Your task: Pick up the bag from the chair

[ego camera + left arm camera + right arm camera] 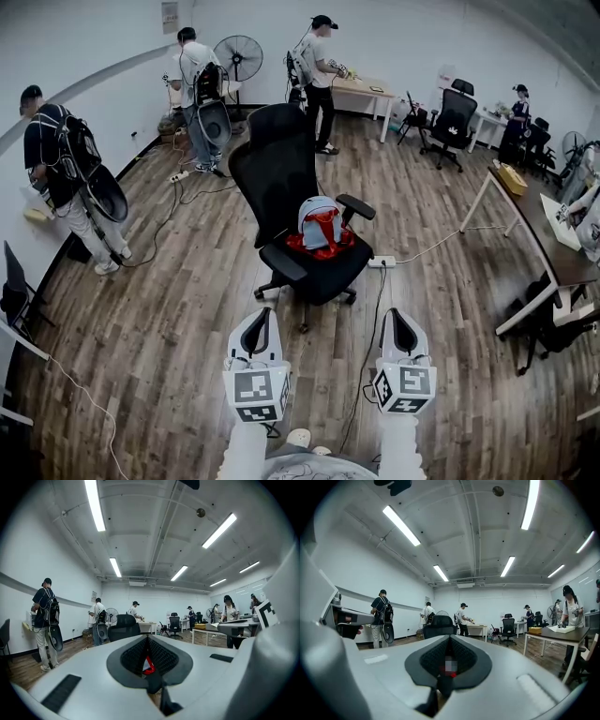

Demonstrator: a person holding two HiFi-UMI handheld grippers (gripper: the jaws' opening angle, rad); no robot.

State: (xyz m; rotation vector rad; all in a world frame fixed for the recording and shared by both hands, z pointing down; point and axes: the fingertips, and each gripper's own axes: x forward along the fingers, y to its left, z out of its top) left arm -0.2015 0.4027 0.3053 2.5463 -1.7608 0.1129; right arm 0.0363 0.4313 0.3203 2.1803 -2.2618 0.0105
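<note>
A black office chair [279,176] stands in the middle of the wooden floor in the head view. On its seat lies the bag [321,226], grey-blue on top with red fabric beneath. Both grippers hover low in that view, short of the chair: my left gripper [257,322] and my right gripper [401,320], each with jaws closed together and holding nothing. In the left gripper view the left gripper [148,639] is shut, and a sliver of the red bag [148,666] shows through the slit. The right gripper [450,638] is likewise shut, with red [451,673] beyond it.
A white power strip [382,262] and a dark cable [371,337] lie on the floor right of the chair. A long desk [536,236] runs along the right. People with backpacks [64,178] stand at the left wall, and a fan [238,56] at the back.
</note>
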